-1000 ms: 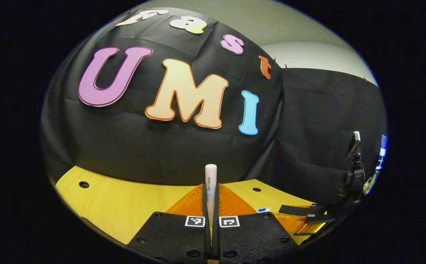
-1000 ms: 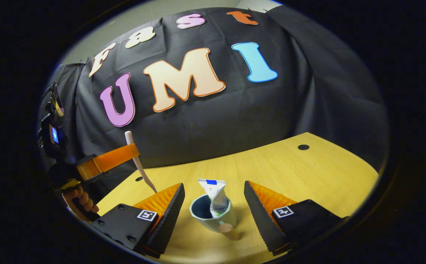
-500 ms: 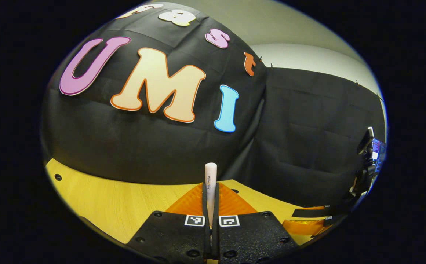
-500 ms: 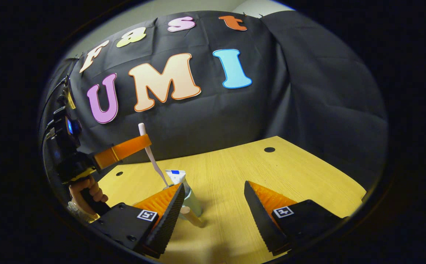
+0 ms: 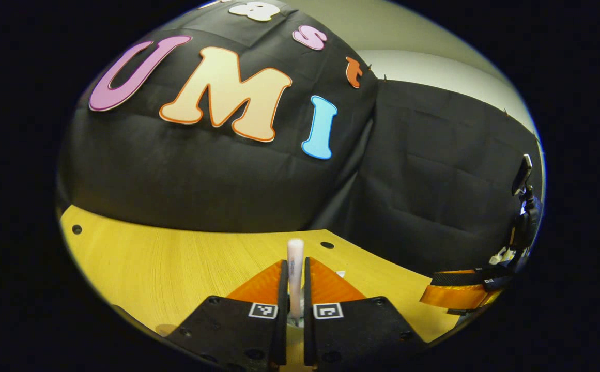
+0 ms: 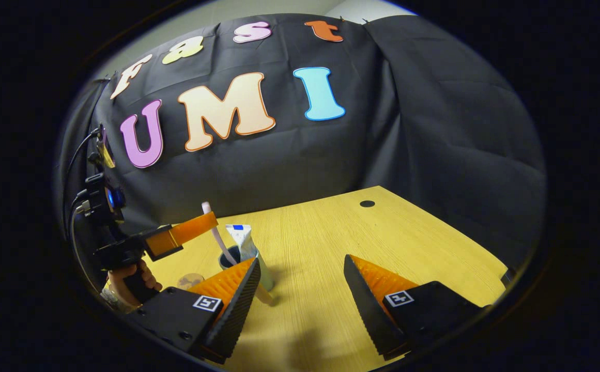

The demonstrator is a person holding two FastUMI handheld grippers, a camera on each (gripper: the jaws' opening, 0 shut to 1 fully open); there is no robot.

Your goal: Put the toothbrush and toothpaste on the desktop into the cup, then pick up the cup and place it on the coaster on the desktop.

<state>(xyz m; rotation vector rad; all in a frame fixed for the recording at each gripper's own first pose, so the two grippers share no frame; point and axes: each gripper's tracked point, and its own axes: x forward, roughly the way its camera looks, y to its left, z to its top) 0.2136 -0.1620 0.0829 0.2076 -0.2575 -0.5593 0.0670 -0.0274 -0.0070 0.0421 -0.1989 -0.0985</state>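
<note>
Over the cup point(image 6: 227, 257), toothbrush point(image 5: 295, 268) pinched upright between left gripper point(image 5: 293, 315) fingers, toothpaste point(image 6: 242, 241) already inside. Best lowered straight, released gently beside the tube. Right gripper point(image 6: 302, 305) wide apart, idle above desktop point(image 6: 341, 243).

The worktop point(image 6: 382, 232) is pale yellow wood with a fine grain and a few small dark round holes near its far edge. A cup point(image 6: 264, 276) stands on it near the left, and a small round coaster point(image 6: 190, 280) lies just beside the cup, farther left.
</note>
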